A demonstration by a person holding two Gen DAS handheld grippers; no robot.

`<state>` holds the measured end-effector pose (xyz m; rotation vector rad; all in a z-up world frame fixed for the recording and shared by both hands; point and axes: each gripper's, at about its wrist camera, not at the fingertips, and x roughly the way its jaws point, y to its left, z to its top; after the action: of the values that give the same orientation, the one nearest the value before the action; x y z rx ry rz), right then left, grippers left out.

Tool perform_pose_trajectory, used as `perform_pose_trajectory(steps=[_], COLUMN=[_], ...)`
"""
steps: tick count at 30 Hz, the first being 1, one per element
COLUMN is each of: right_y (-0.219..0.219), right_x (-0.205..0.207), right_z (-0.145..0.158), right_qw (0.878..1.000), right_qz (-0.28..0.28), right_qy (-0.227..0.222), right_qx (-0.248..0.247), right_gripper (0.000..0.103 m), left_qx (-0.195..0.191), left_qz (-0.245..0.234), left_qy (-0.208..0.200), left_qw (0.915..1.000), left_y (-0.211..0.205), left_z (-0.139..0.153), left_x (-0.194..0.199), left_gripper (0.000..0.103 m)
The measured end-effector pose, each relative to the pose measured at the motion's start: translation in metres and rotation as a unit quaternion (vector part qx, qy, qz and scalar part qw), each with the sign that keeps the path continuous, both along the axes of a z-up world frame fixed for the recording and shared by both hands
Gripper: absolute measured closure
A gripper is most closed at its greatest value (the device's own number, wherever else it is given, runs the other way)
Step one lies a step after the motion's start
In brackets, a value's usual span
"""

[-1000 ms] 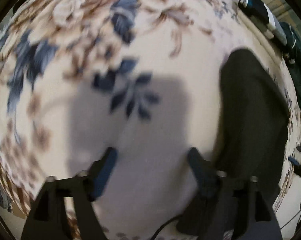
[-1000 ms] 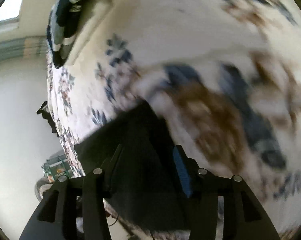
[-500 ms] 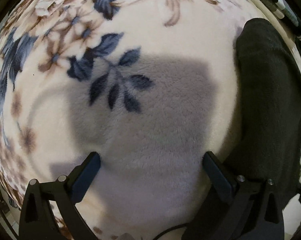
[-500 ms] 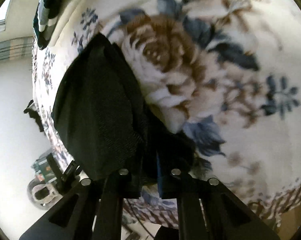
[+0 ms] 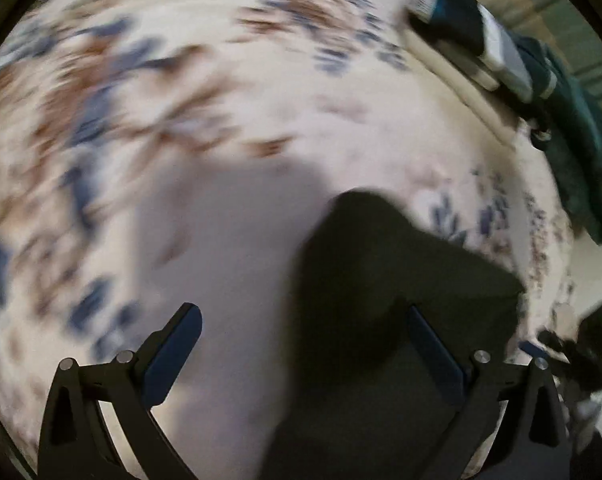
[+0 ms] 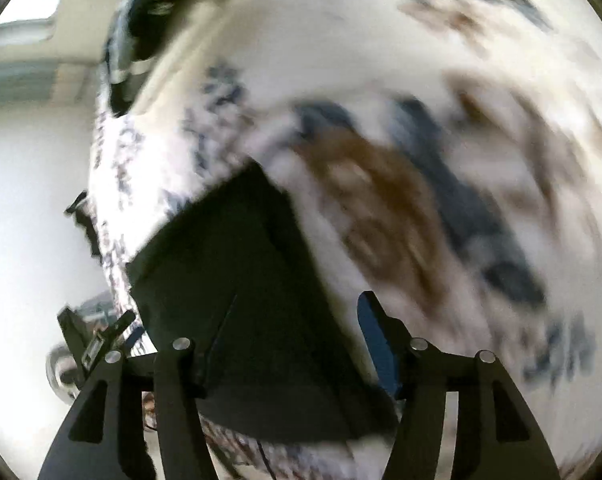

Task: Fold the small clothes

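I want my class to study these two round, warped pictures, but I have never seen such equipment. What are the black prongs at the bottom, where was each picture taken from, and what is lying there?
No robot here: a person holds a two-finger tool in each hand, each with a wide-angle camera looking along its fingers. One picture comes from the left gripper, the other from the right gripper. Both look down on a flowered blanket where a dark garment lies, the piece being folded. Striped clothes sit at the far edge. The left gripper is wide open, holding nothing. The right gripper's jaws are opening; the garment lies between them, apparently released. Both pictures are blurred.
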<state>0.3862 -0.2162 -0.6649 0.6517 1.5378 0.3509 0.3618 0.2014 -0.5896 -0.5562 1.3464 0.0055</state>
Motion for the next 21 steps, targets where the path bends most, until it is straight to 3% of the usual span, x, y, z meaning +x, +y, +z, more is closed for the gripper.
perform_pose_trajectory(steps=[3, 4, 5, 6, 7, 8, 9, 10, 16, 21], right_y=[0.024, 0.032, 0.041, 0.046, 0.048, 0.049, 0.049, 0.049, 0.045, 0.046], right_x=[0.041, 0.049, 0.062, 0.070, 0.077, 0.083, 0.088, 0.091, 0.087, 0.087], right_z=[-0.013, -0.016, -0.022, -0.024, -0.024, -0.025, -0.026, -0.027, -0.029, -0.011], right_qw=[0.999, 0.998, 0.998, 0.998, 0.998, 0.998, 0.999, 0.999, 0.999, 0.997], right_qz=[0.045, 0.055, 0.055, 0.053, 0.046, 0.029, 0.020, 0.012, -0.015, -0.032], right_qy=[-0.017, -0.018, -0.019, -0.019, -0.026, -0.033, -0.032, -0.033, -0.028, -0.063], right_qx=[0.012, 0.014, 0.021, 0.027, 0.030, 0.037, 0.039, 0.038, 0.023, -0.037], right_gripper=[0.041, 0.041, 0.041, 0.042, 0.062, 0.083, 0.096, 0.096, 0.096, 0.097], left_qx=[-0.029, -0.034, -0.033, -0.032, -0.036, -0.035, -0.047, -0.062, -0.068, -0.075], left_qz=[-0.017, -0.015, -0.010, -0.002, 0.008, 0.021, 0.034, 0.043, 0.061, 0.072], left_qy=[-0.007, -0.015, -0.018, -0.021, -0.032, -0.036, -0.036, -0.042, -0.061, -0.072], left_qw=[0.9994, 0.9992, 0.9992, 0.9993, 0.9988, 0.9985, 0.9977, 0.9963, 0.9939, 0.9920], left_y=[-0.021, -0.023, -0.023, -0.023, -0.020, -0.016, -0.009, -0.003, 0.000, 0.010], left_z=[-0.012, -0.014, -0.014, -0.012, -0.012, -0.011, -0.011, -0.011, -0.004, -0.001], left_x=[0.027, 0.032, 0.035, 0.037, 0.037, 0.035, 0.032, 0.026, 0.017, 0.020], left_gripper=[0.005, 0.019, 0.026, 0.041, 0.073, 0.083, 0.084, 0.087, 0.093, 0.095])
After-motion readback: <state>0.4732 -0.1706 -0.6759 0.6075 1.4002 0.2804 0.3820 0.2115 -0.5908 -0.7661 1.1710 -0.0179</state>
